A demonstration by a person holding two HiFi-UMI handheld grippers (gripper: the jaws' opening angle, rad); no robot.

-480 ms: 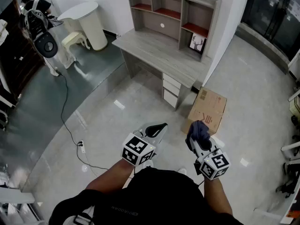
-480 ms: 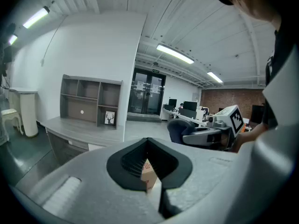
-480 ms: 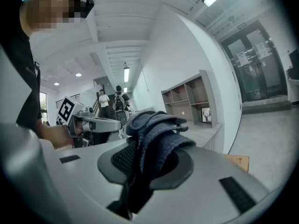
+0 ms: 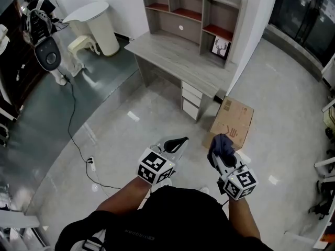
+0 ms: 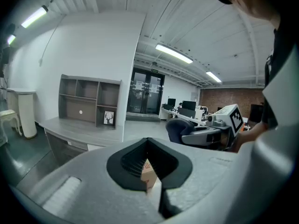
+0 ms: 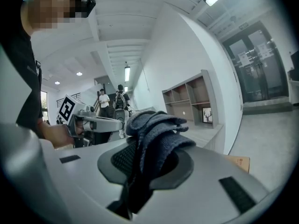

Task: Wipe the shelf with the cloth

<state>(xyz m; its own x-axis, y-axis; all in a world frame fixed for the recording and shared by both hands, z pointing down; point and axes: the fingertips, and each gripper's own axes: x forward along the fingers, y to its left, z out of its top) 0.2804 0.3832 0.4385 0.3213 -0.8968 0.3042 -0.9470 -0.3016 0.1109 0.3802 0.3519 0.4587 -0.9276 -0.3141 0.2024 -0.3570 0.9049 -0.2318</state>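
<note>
Right claw [image 4: 222,150] is clamped on the dark blue cloth [image 4: 222,143], which bunches up out of its jaws. Well ahead and slightly left across open floor stands the shelf [image 4: 193,15], its long axis running left to right above the counter [image 4: 178,61]. Left claw [image 4: 177,141] is closed on nothing, about as far off. Against half a second ago, both claws have barely shifted.
</note>
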